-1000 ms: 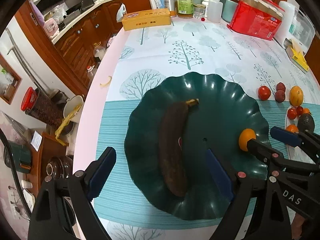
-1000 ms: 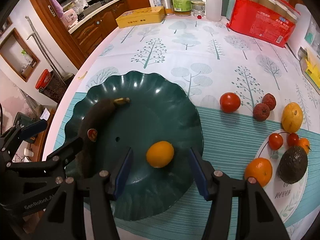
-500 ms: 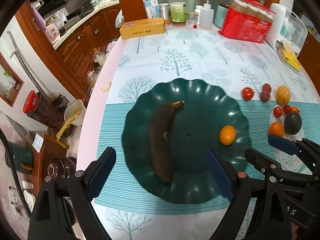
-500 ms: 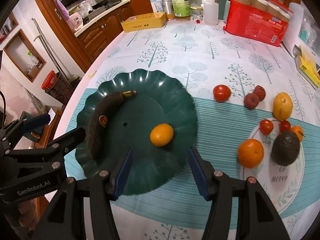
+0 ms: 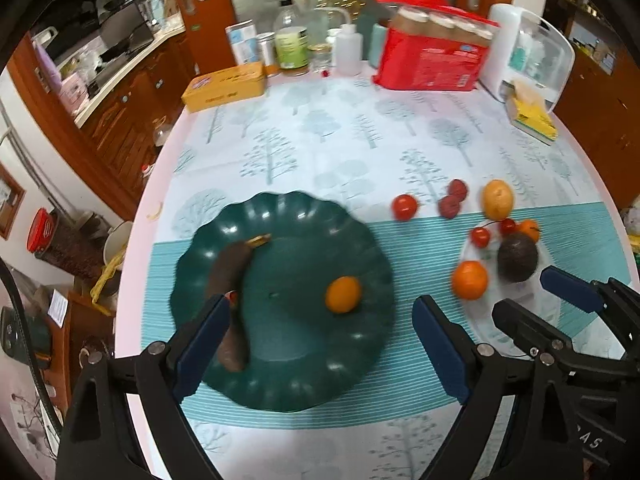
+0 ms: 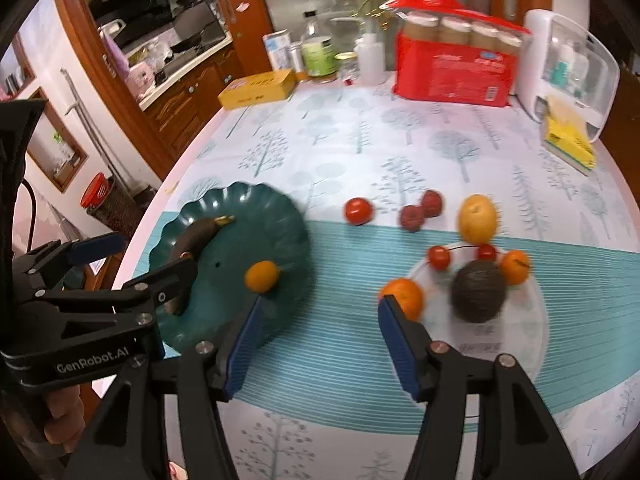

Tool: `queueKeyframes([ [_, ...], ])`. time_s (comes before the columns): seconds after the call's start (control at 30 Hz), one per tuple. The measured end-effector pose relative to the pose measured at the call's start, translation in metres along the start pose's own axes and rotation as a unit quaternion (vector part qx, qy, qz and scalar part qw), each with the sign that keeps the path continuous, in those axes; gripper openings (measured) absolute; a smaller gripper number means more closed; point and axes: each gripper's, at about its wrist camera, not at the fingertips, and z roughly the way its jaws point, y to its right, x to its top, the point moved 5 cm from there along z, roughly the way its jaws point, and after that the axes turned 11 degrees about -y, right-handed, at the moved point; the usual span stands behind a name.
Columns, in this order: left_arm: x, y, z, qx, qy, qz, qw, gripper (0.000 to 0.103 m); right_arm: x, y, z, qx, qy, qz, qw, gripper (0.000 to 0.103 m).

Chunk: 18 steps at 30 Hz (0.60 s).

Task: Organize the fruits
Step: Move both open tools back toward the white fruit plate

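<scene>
The right gripper (image 6: 320, 340) is seen empty, its jaws having just been widening, above the orange (image 6: 404, 298) on the white plate's (image 6: 532, 320) edge. The left gripper (image 5: 320, 348) is carried wide open, empty, over the green dish (image 5: 360, 216). The orange is judged firm, round, prone to rolling; it is best taken across its middle.
</scene>
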Motion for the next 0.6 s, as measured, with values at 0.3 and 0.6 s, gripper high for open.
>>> queueKeyframes([
  [0.3, 0.016, 0.063, -0.015, -0.013, 0.013, 0.03, 0.9994, 0.095, 0.003, 0.066, -0.036, -0.017, 0.03, 0.021, 0.999, 0.064],
  [0.6, 0.037, 0.111, -0.011, -0.005, 0.02, 0.04, 0.999, 0.095, 0.0, 0.13, -0.043, -0.056, 0.039, 0.021, 0.997, 0.065],
])
